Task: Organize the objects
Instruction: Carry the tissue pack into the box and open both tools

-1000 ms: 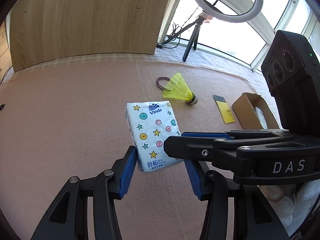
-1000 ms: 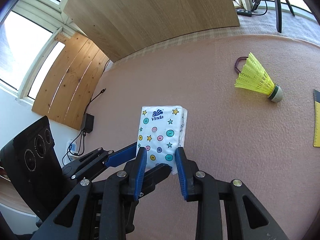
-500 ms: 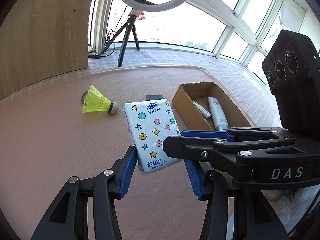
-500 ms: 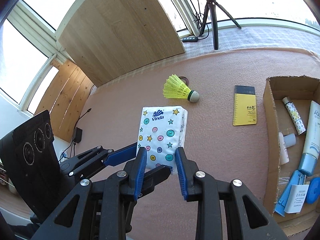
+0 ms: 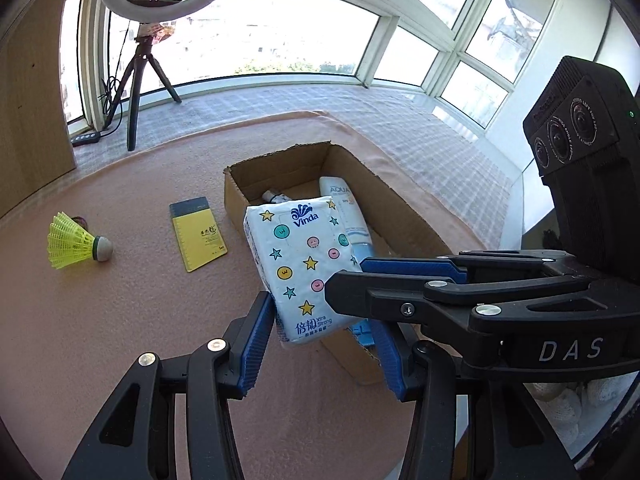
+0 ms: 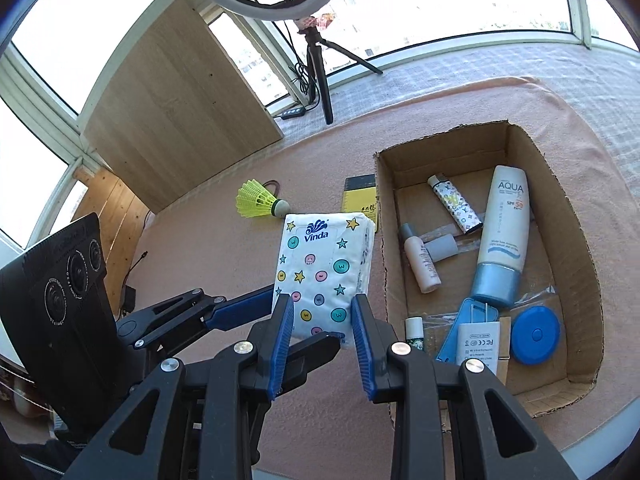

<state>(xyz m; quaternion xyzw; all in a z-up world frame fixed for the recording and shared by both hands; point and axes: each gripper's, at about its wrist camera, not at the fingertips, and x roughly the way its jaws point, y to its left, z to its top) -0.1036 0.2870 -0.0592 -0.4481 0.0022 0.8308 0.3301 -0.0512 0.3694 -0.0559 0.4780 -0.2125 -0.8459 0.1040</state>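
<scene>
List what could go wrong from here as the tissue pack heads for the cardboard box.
1. Both the right hand-held gripper and the left hand-held gripper pinch only the bottom end of the tissue pack; the soft pack could sag or slip out.
2. The cardboard box is already crowded by the sunscreen tube and small bottle, so the pack may land on them.

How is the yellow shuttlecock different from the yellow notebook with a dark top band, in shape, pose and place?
The yellow plastic shuttlecock is cone-shaped with a round cork tip, and lies on its side; the yellow notebook with a dark top band is a thin rectangle, lying flat. The notebook lies close beside the open cardboard box; the shuttlecock lies farther from it. Both are yellow and rest on the pink cloth, outside the box.
</scene>
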